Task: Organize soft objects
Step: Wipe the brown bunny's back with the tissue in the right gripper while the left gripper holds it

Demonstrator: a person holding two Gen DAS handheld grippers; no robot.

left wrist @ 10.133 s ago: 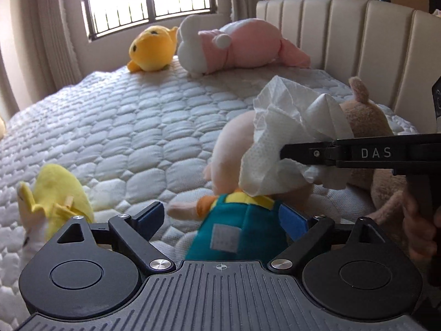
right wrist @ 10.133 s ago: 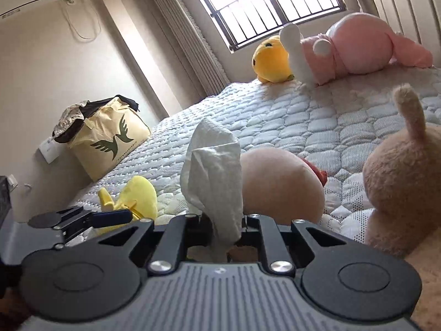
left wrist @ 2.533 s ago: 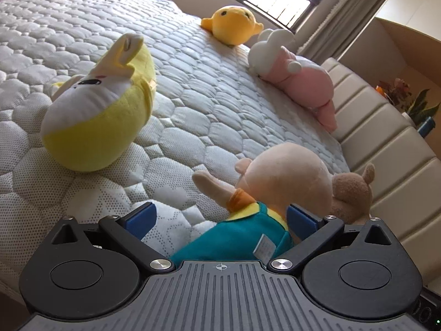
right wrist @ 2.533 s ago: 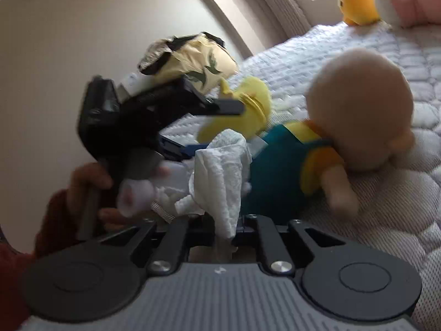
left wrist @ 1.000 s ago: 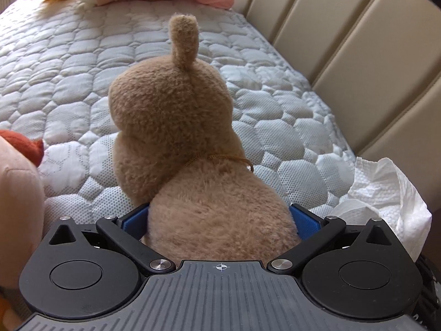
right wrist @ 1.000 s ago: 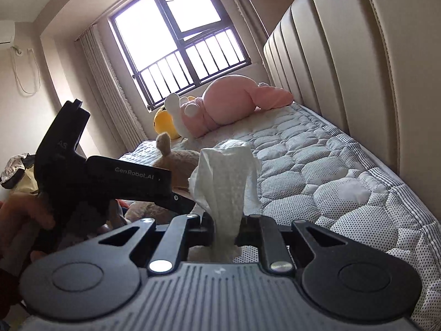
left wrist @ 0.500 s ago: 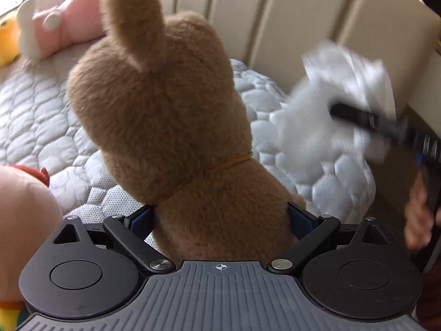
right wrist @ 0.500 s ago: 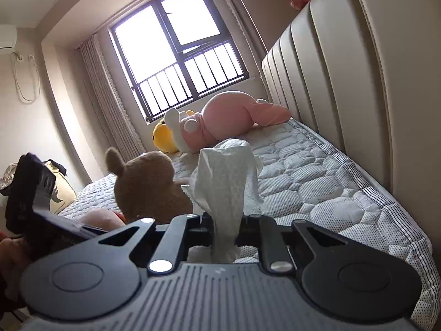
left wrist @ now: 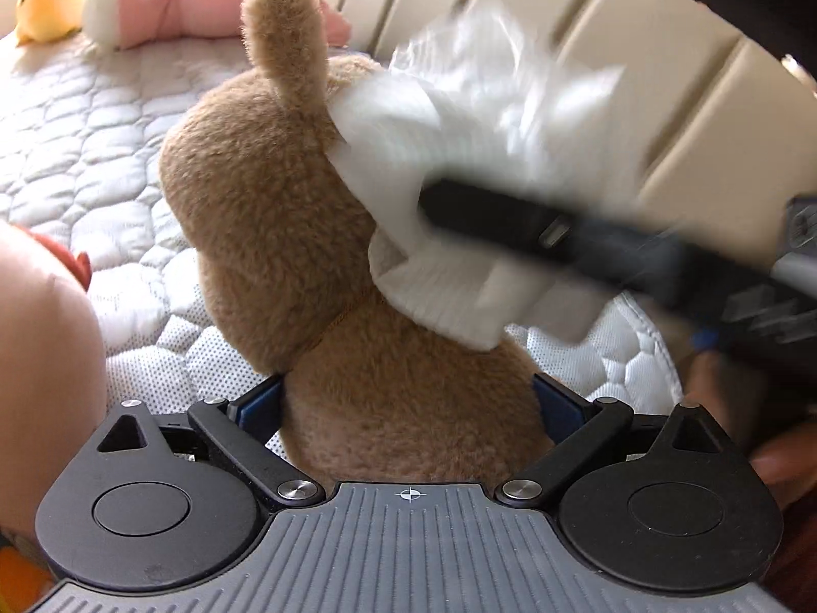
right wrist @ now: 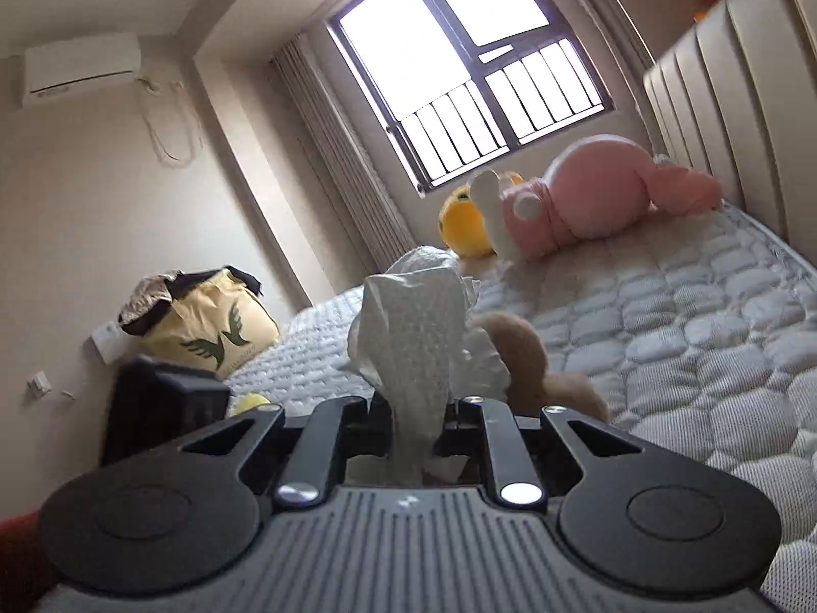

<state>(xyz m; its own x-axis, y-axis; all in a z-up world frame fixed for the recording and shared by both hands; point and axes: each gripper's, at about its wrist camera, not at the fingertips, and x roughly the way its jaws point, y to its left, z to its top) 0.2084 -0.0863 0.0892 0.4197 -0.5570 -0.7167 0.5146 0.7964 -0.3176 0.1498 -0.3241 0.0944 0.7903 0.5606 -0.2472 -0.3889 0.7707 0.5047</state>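
I have the brown plush point(left wrist: 316, 235) standing upright between my left tongs point(left wrist: 408, 398), the blue pads against its lower body on both sides; the jaws are easing wider just now, so I judge I am only steadying it. My right tongs point(right wrist: 416, 408) are pinched narrow on a white tissue point(right wrist: 413, 327), whose loose end lies on the plush's head, probably to wipe it. Just right of the left tongs the mattress edge point(left wrist: 643, 337) drops off, with the headboard point(left wrist: 613, 51) beyond. Open quilted room lies ahead and left, toward the pink plush point(right wrist: 587, 204) and yellow plush point(right wrist: 462, 225).
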